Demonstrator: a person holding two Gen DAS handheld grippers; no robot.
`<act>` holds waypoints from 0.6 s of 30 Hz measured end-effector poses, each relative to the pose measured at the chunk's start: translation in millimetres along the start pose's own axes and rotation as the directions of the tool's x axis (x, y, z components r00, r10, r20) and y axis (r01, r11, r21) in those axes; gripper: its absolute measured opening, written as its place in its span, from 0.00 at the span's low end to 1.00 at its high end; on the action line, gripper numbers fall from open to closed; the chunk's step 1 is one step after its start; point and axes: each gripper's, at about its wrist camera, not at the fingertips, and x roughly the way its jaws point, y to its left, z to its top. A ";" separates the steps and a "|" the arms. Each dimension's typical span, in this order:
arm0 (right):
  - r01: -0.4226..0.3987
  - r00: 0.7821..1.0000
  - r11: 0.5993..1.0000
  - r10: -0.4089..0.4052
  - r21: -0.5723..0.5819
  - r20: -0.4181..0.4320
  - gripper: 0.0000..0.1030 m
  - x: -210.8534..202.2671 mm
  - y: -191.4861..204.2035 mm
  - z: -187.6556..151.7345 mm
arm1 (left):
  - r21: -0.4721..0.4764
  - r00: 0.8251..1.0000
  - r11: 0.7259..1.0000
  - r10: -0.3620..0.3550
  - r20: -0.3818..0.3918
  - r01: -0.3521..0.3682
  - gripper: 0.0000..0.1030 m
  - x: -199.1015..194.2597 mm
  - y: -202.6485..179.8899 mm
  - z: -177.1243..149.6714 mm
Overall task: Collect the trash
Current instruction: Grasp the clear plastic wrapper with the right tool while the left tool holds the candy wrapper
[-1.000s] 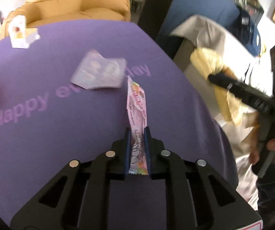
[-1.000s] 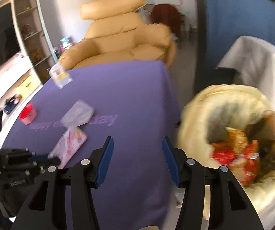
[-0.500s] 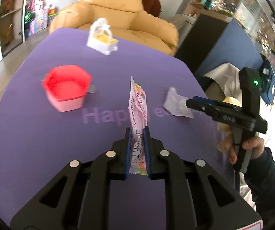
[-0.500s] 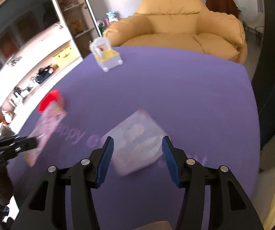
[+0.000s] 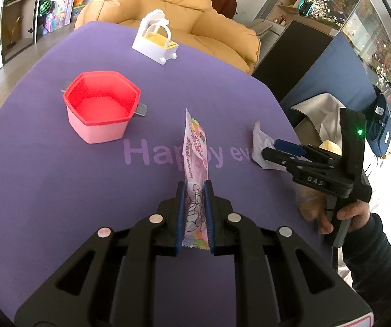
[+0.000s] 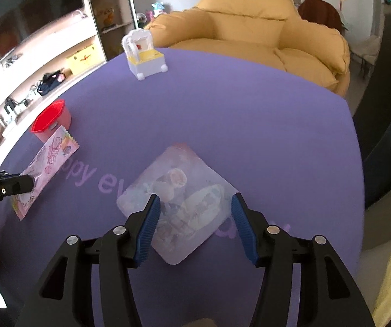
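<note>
My left gripper point(image 5: 194, 188) is shut on a long pink candy wrapper point(image 5: 195, 152), held upright above the purple table point(image 5: 45, 190); the wrapper also shows in the right wrist view point(image 6: 48, 169). A pale, translucent square wrapper point(image 6: 179, 199) lies flat on the table. My right gripper point(image 6: 194, 200) is open, its blue pads on either side of that wrapper's near part, just above it. In the left wrist view the right gripper point(image 5: 279, 147) reaches over the same wrapper point(image 5: 260, 144).
A red and pink hexagonal cup point(image 5: 101, 109) stands on the left of the table. A white and yellow toy basket point(image 5: 154, 41) stands at the far edge. A yellow armchair point(image 6: 249, 24) is behind the table. The table's right edge point(image 6: 358, 163) is near.
My right gripper has swung from the trash bag to the table and come down over the pale wrapper. My left gripper has turned left, still holding the pink wrapper.
</note>
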 end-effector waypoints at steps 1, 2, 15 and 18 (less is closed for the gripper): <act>0.000 1.000 1.000 -0.001 0.027 0.024 0.50 -5.6 -3.3 -0.3 | -0.004 1.000 1.000 -0.003 -0.004 0.003 0.12 0.8 0.5 -1.1; -0.016 0.998 0.999 0.014 0.042 0.059 0.50 -12.4 -6.4 -0.6 | -0.006 1.000 1.000 -0.004 -0.009 0.004 0.12 2.0 1.0 -1.8; -0.032 0.999 0.999 0.032 0.011 0.037 0.50 16.0 -4.6 16.7 | -0.029 0.999 0.999 -0.014 -0.032 0.014 0.12 6.1 4.0 -7.5; -0.024 0.999 0.998 0.025 -0.059 0.024 0.45 15.0 6.1 12.3 | -0.041 1.000 0.999 -0.015 -0.023 0.014 0.12 3.3 7.1 -8.0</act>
